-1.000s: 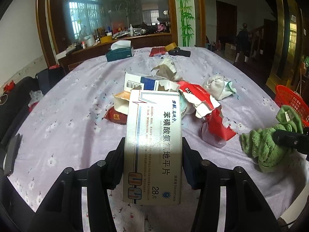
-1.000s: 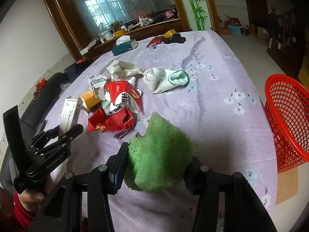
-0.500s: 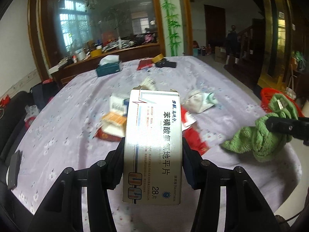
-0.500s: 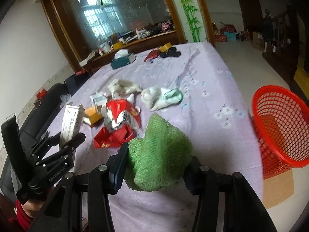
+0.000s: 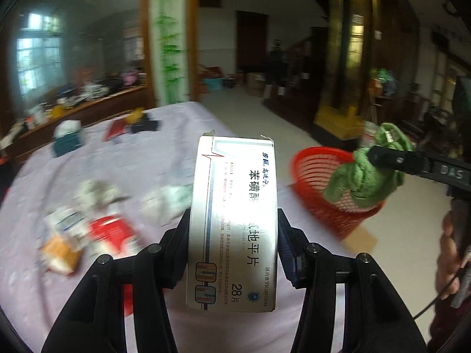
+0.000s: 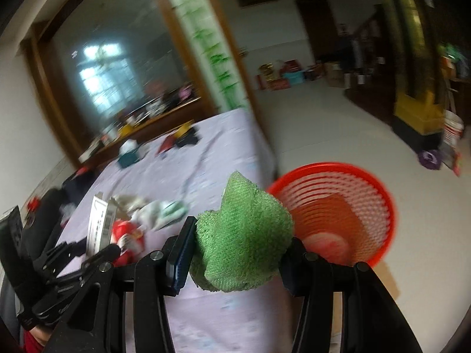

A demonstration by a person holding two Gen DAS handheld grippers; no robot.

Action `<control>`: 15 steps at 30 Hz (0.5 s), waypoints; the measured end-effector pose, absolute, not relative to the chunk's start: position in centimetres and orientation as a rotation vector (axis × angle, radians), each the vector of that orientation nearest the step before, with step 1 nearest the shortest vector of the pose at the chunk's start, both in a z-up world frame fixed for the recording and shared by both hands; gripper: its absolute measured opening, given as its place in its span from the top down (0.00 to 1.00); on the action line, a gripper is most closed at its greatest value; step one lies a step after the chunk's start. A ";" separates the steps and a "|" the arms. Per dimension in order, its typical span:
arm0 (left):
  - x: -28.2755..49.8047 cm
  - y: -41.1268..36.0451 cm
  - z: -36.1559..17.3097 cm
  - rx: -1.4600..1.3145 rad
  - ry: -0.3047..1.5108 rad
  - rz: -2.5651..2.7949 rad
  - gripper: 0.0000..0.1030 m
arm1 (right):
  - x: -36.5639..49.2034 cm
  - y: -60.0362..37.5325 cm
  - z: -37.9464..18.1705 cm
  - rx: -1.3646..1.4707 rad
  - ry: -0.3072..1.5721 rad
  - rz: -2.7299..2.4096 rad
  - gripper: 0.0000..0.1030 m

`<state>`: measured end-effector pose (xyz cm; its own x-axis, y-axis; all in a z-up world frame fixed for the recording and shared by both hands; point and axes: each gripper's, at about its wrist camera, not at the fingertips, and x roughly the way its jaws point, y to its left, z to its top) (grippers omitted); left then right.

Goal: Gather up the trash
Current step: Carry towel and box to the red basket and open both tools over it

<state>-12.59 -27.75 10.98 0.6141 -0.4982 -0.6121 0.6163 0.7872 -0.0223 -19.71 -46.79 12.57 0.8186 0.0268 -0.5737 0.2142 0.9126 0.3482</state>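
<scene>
My left gripper (image 5: 232, 235) is shut on a white medicine box (image 5: 234, 206) with blue print, held upright above the table's right part. My right gripper (image 6: 238, 241) is shut on a green cloth (image 6: 244, 235); in the left wrist view that cloth (image 5: 365, 176) hangs over the red mesh basket (image 5: 318, 173). The red basket (image 6: 338, 206) stands on the floor beside the table, just right of and beyond the cloth. In the right wrist view the left gripper (image 6: 97, 251) with the box (image 6: 98, 223) shows at lower left.
A pile of torn red and white packaging (image 5: 97, 223) and a white sock (image 6: 159, 214) lie on the lilac tablecloth (image 5: 153, 158). A teal tissue box (image 5: 66, 141) and dark items sit at the far end. A wooden sideboard stands behind; open floor lies right.
Both grippers have swung right and risen with their loads, from over the trash pile toward the table's edge. The red basket now sits near the middle of both views.
</scene>
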 end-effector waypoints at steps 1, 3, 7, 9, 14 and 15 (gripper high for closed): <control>-12.4 -29.1 11.0 0.196 0.648 -0.677 0.50 | -19.9 -47.8 12.6 0.426 0.603 -0.126 0.47; -11.9 -31.8 11.0 0.186 0.662 -0.725 0.50 | -20.0 -50.0 12.7 0.441 0.593 -0.173 0.47; -10.8 -37.0 10.8 0.171 0.699 -0.815 0.50 | -19.5 -53.5 12.5 0.452 0.592 -0.251 0.47; -10.0 -40.0 10.3 0.190 0.698 -0.824 0.50 | -18.9 -55.1 12.0 0.461 0.603 -0.282 0.47; -8.4 -44.7 8.7 0.199 0.721 -0.851 0.47 | -17.4 -57.9 10.7 0.485 0.625 -0.317 0.45; -8.1 -45.1 8.5 0.202 0.727 -0.848 0.45 | -17.2 -58.2 10.4 0.491 0.625 -0.317 0.42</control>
